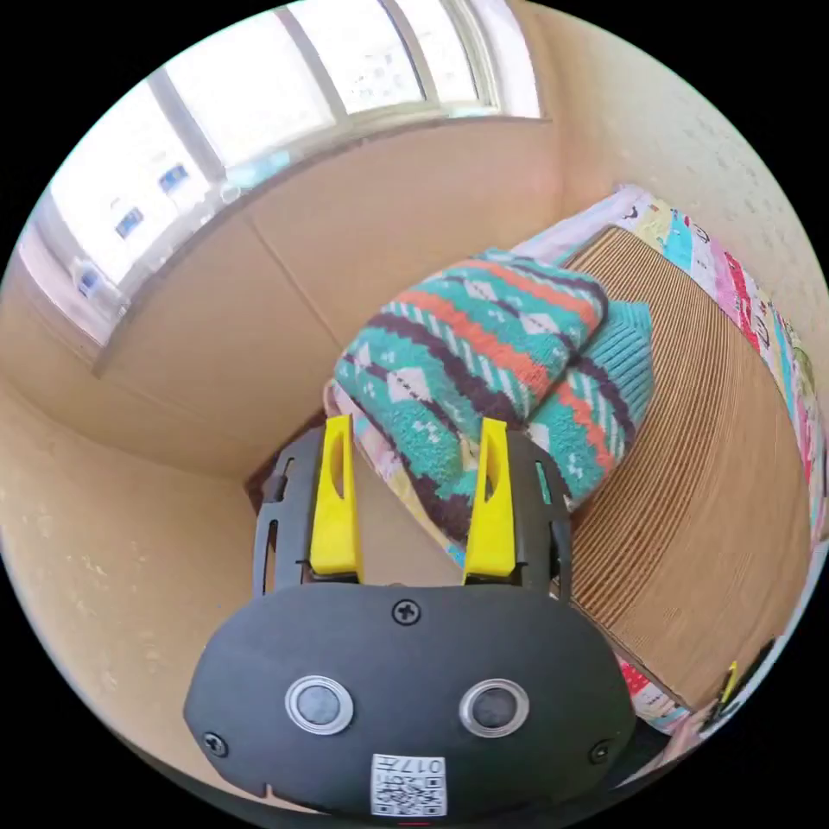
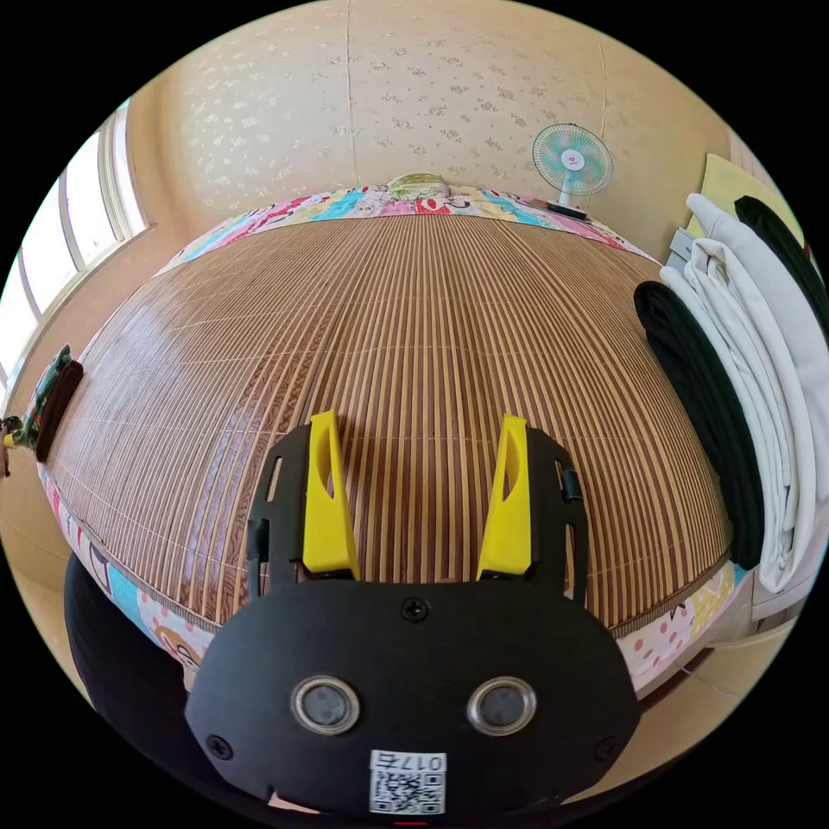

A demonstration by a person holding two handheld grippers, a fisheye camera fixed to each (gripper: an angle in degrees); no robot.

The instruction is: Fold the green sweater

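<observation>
I see the folded green patterned knit sweater [image 1: 492,363] lying at the corner of the woven bamboo bed mat [image 2: 414,345]. My left gripper [image 1: 414,432] hangs just beside that mat's corner, jaws apart, gripping nothing. My right gripper [image 2: 419,427] hovers over the mat, jaws apart, empty.

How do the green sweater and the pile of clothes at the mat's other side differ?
The green sweater is patterned in teal, orange and dark stripes; the clothes pile is plain black and white. The sweater is one knitted, folded bundle; the pile holds several smooth garments laid side by side. Both lie at an edge of the bamboo mat.
</observation>
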